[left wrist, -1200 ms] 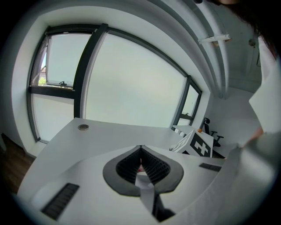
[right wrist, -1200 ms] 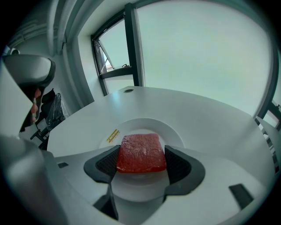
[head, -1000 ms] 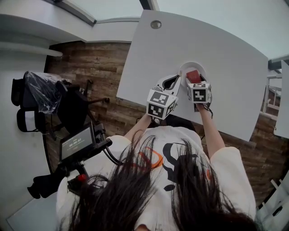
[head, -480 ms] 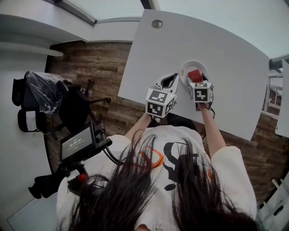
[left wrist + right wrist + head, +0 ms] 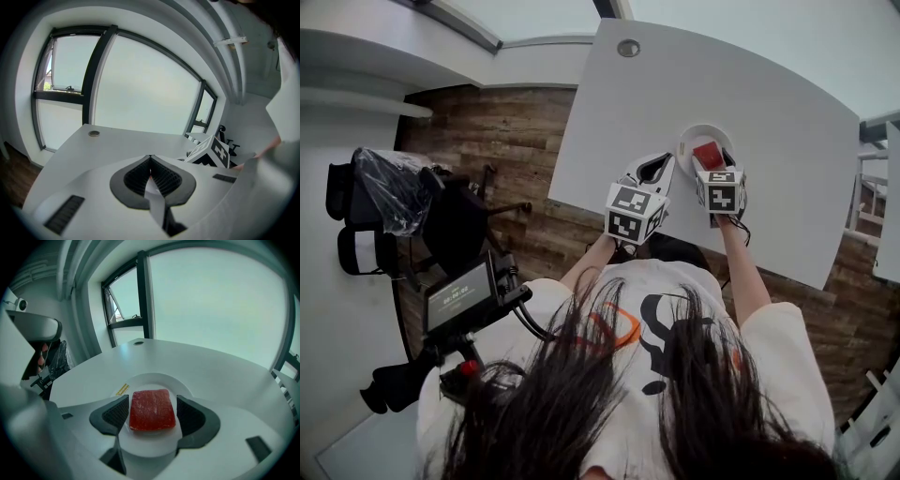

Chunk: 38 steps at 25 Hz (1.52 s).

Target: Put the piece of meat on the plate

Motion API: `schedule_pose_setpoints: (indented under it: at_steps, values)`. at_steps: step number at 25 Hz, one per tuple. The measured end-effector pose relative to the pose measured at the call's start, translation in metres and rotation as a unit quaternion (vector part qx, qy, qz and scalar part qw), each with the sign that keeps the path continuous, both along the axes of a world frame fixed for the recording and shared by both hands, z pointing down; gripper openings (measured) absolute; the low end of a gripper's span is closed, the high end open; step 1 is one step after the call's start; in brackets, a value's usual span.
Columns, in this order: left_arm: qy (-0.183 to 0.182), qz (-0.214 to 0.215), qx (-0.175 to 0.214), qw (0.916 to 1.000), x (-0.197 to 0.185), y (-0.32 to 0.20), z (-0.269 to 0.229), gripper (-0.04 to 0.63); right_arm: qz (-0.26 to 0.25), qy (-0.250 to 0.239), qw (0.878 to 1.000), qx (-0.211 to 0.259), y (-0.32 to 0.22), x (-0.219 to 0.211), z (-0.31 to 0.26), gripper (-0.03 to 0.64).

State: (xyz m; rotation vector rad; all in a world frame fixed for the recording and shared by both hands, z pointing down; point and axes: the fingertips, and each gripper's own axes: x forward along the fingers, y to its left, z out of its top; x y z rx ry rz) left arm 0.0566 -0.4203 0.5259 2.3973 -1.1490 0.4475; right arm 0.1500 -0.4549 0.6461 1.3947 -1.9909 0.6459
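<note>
Meat point(image 5: 152, 409) lies flat on plate point(image 5: 154, 379), so placing looks done; right gripper point(image 5: 152, 404) jaws open astride it, not touching. Left gripper point(image 5: 150, 161) idle, jaws closed, empty.

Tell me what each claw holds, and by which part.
Nothing is held. The right claw stands open, its jaws clear of the piece of meat lying on the plate. The left claw is shut, empty.

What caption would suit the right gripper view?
Flat red rectangular piece of meat lying on a round white plate, between the open jaws of the right gripper.
</note>
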Motion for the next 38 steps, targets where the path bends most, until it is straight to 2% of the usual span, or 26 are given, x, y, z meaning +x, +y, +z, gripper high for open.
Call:
schedule_pose_setpoints:
  at_steps: [5,8,10,15,20,24,32,38]
  values:
    - [0.0,-0.003,0.003,1.0,-0.007,0.003,-0.003,0.006,0.033,-0.038,0.999,0.007,0.002,0.002,-0.017,0.314]
    - [0.001,-0.002,0.006,1.0,-0.013,0.006,-0.006,0.006,0.052,-0.043,0.997,0.028,0.003,0.006,-0.034,0.314]
    - [0.001,-0.001,0.008,1.0,-0.017,0.008,-0.006,0.006,0.06,-0.063,0.995,0.039,0.005,0.005,-0.047,0.314]
    - [0.003,0.004,0.014,0.9999,-0.026,0.017,-0.011,0.006,0.111,-0.111,0.985,0.067,0.01,0.008,-0.075,0.314]
    - [0.008,0.009,0.022,0.9997,-0.037,0.028,-0.018,0.006,0.119,-0.152,0.977,0.092,0.028,-0.008,-0.101,0.313]
    - [0.013,0.019,0.028,0.9993,-0.045,0.039,-0.024,0.006,0.141,-0.162,0.969,0.118,0.045,-0.016,-0.12,0.313]
    - [0.024,0.046,0.037,0.998,-0.063,0.081,-0.027,0.006,0.141,-0.186,0.965,0.118,0.103,-0.056,-0.129,0.313]
    - [0.031,0.072,0.048,0.9958,-0.081,0.156,-0.037,0.006,0.167,-0.189,0.959,0.133,0.186,-0.084,-0.145,0.313]
